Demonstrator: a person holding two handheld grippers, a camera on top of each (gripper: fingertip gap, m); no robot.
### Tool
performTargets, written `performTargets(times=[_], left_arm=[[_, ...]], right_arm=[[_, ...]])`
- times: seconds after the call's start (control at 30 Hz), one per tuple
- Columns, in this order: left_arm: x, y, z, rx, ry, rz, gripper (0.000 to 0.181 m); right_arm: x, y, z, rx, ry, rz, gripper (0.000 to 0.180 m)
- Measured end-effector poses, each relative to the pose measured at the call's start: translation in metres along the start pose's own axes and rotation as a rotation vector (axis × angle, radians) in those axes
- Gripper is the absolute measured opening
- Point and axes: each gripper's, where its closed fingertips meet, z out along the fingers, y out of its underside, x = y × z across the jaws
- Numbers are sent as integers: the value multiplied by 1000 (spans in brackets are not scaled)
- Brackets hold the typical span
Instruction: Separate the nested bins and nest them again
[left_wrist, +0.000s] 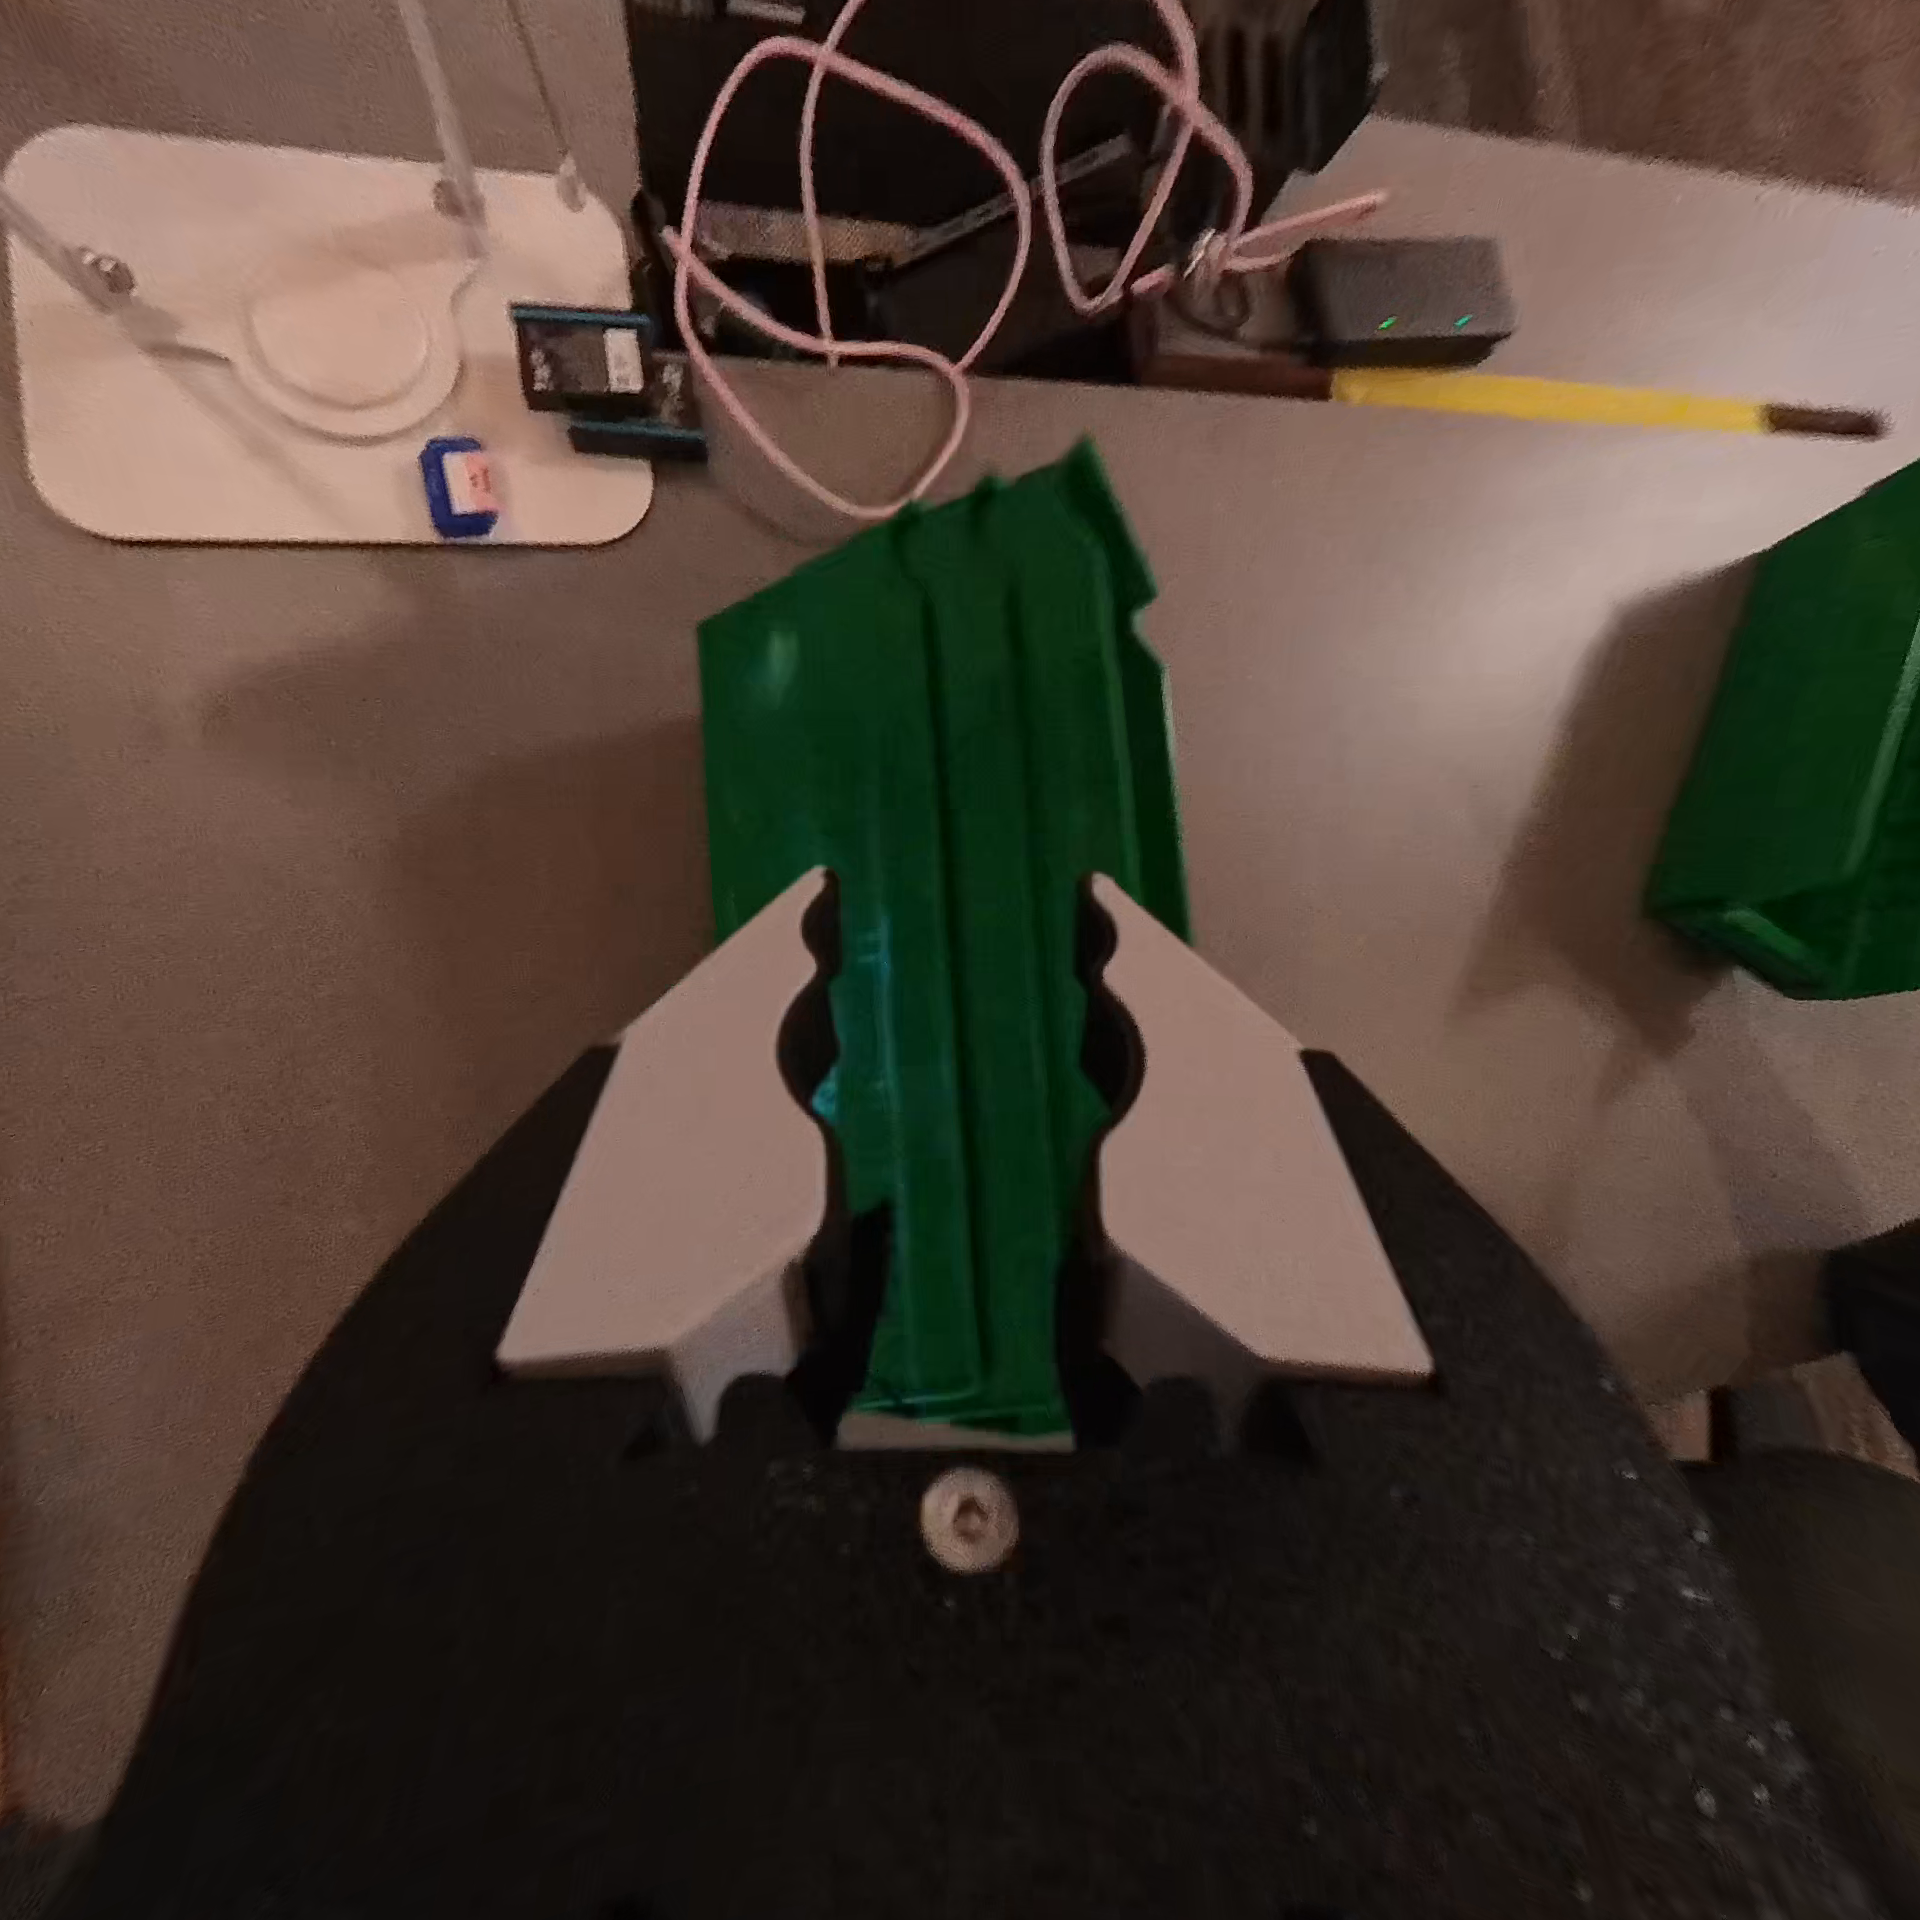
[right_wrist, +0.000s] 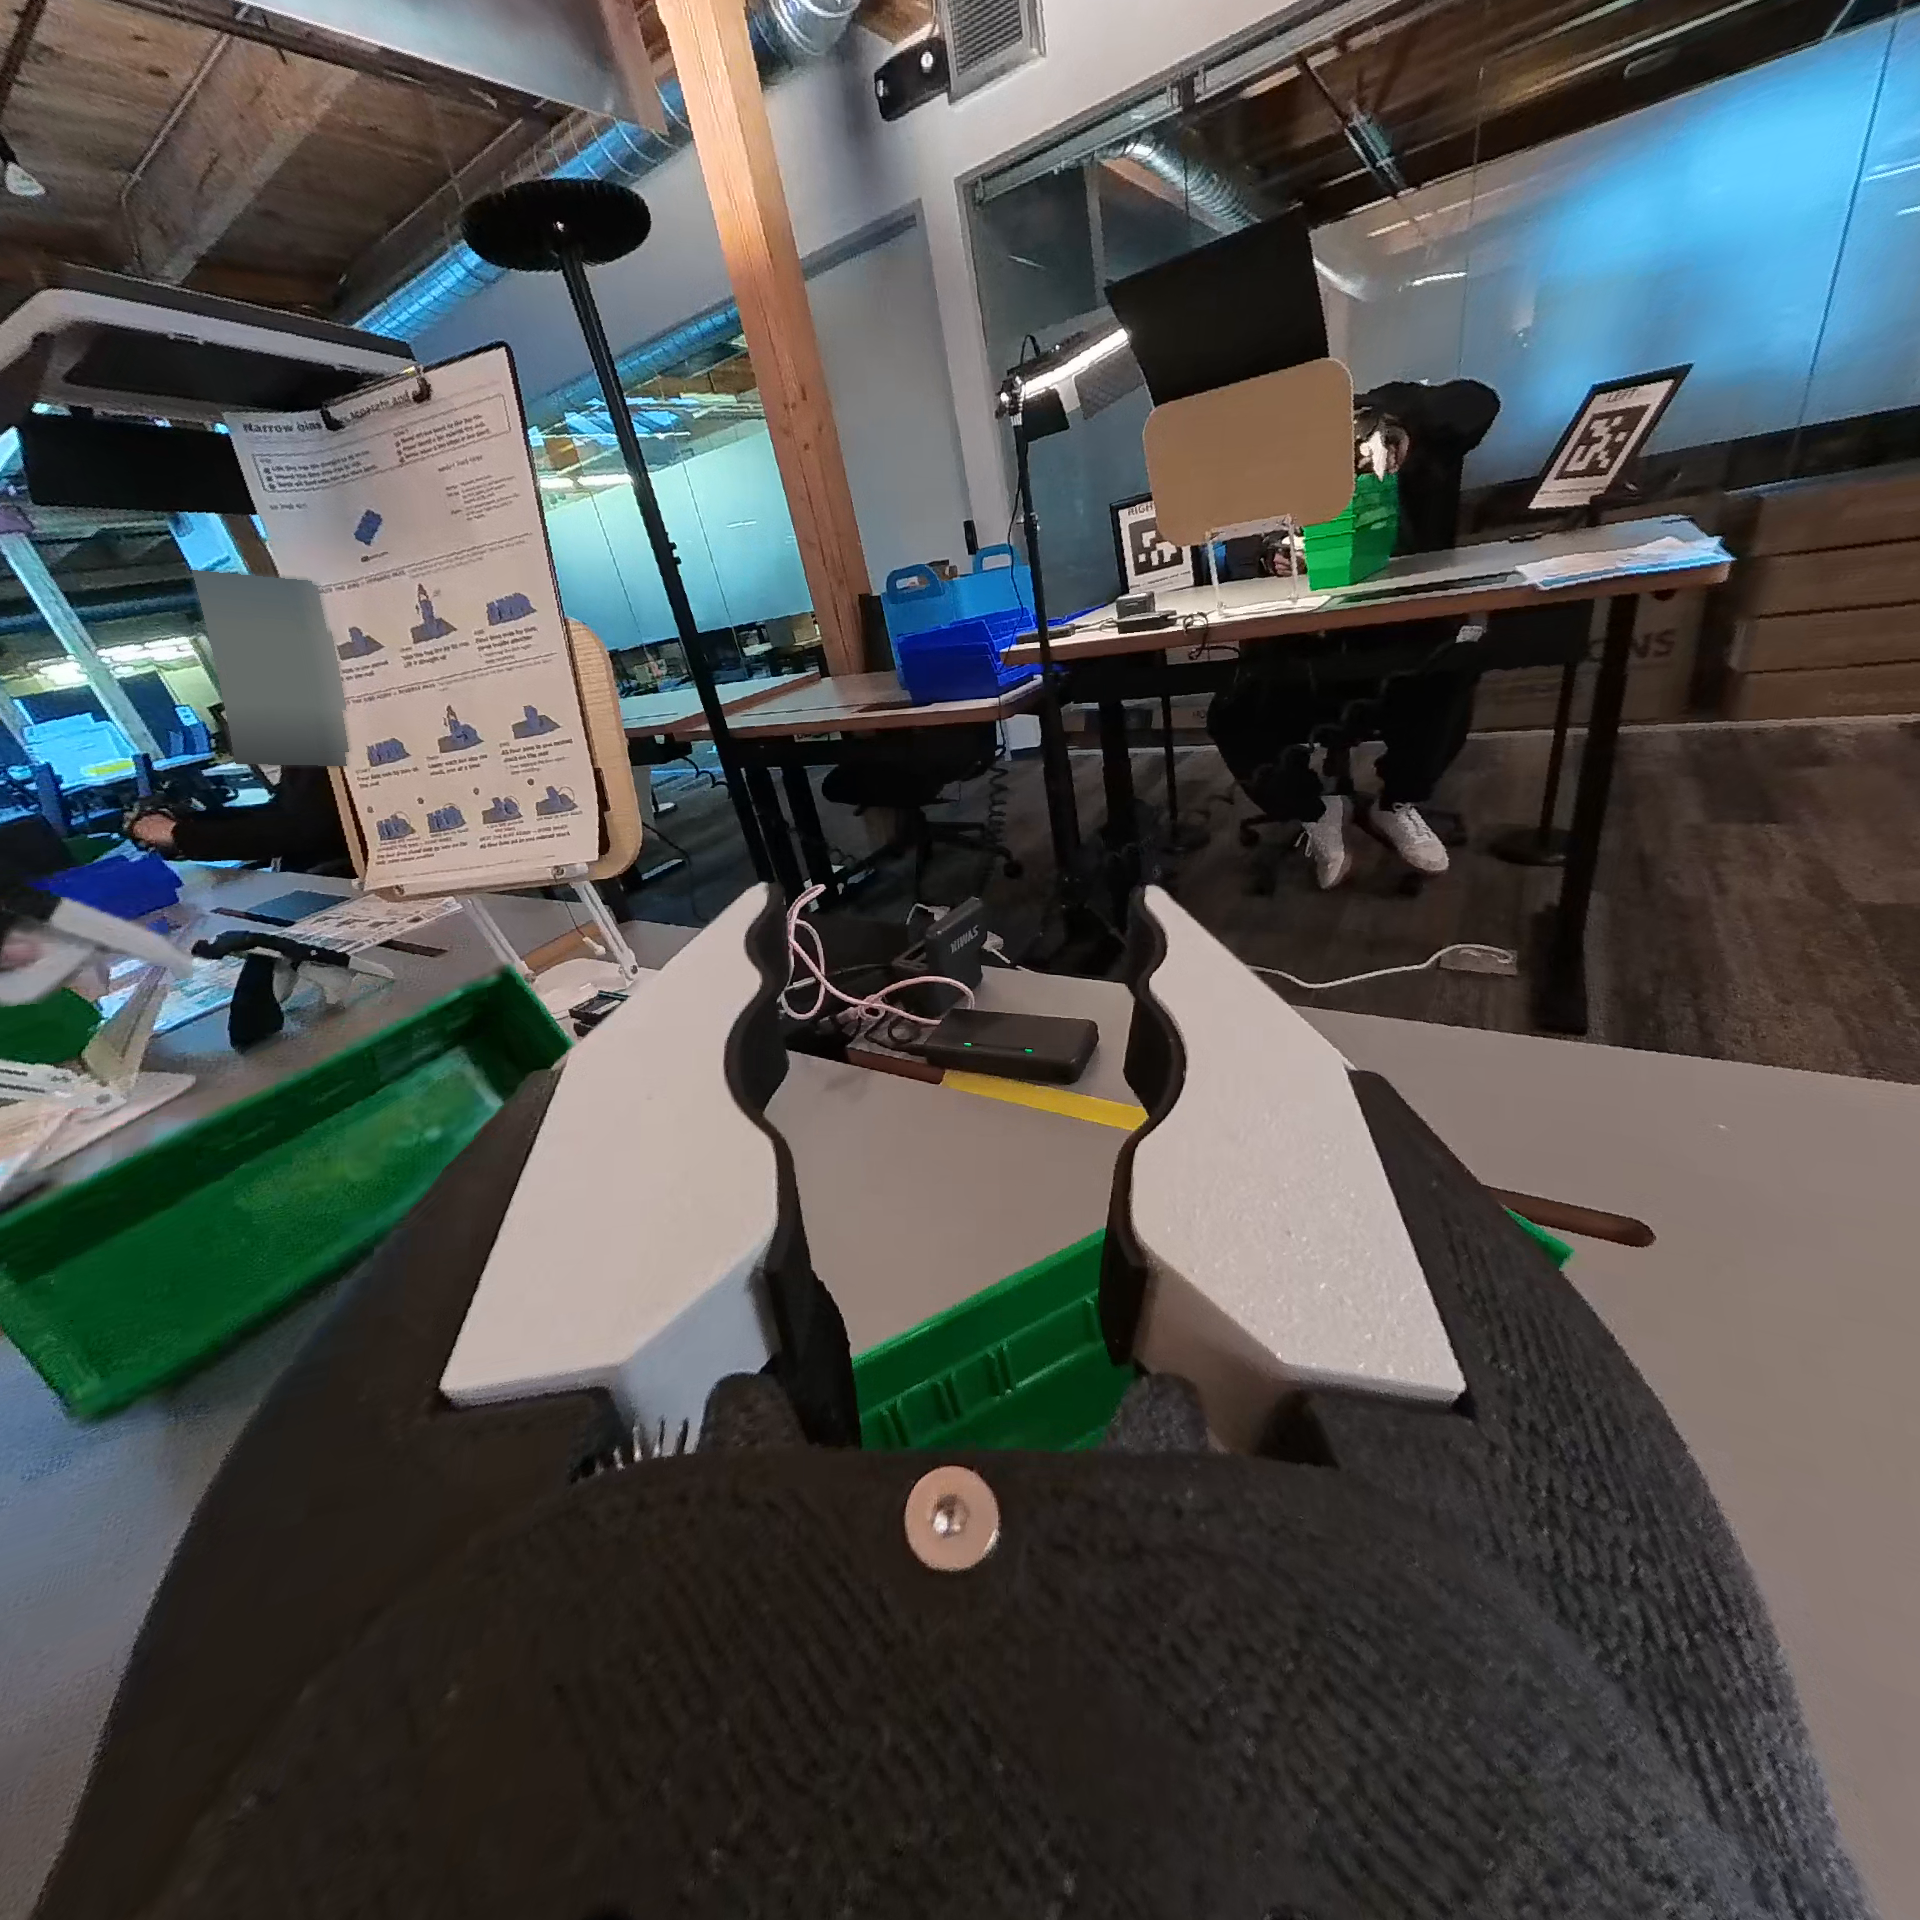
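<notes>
My left gripper (left_wrist: 961, 883) is shut on the wall of a green bin (left_wrist: 935, 727), which I see edge-on, pointing away above the grey table (left_wrist: 364, 831). This bin also shows tilted and blurred at the left of the right wrist view (right_wrist: 239, 1174). A second green bin (left_wrist: 1808, 769) is at the right edge. In the right wrist view its ribbed rim (right_wrist: 987, 1361) lies low between the bases of my right gripper's fingers. My right gripper (right_wrist: 956, 904) is open, its fingers wide apart, holding nothing.
A white stand base (left_wrist: 312, 343) sits at the back left, with an instruction sheet (right_wrist: 416, 623) on it. A pink cable (left_wrist: 831, 208), a black power pack (left_wrist: 1403, 291) and a yellow-taped stick (left_wrist: 1507, 400) lie along the far edge. A person sits at a far desk (right_wrist: 1403, 644).
</notes>
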Motion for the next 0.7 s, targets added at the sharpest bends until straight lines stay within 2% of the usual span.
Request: performTargets(times=[0.03,0.1,0.13,0.27,0.4,0.53,0.63,0.7], left_arm=[[-2,10,7,-53,-29,0,59],[15,33,26,-142,59,-64,81],[26,44,36,-178,111,-85,80],[53,77,68,-257,138,-14,81],[97,84,81,-215,183,63,111],[121,106,93,-271,23,203,160],[127,140,107,-410,-175,422,160],[125,148,119,-440,-298,593,156]], right_arm=[[0,-1,-1,3,1,1,64],[1,-2,-2,10,0,6,64],[1,-3,-3,12,-1,7,64],[2,-4,-5,17,2,7,64],[3,-3,-4,14,5,9,64],[2,-1,-1,4,6,3,64],[0,2,2,-8,3,-2,64],[-2,4,4,-19,-2,-5,64]])
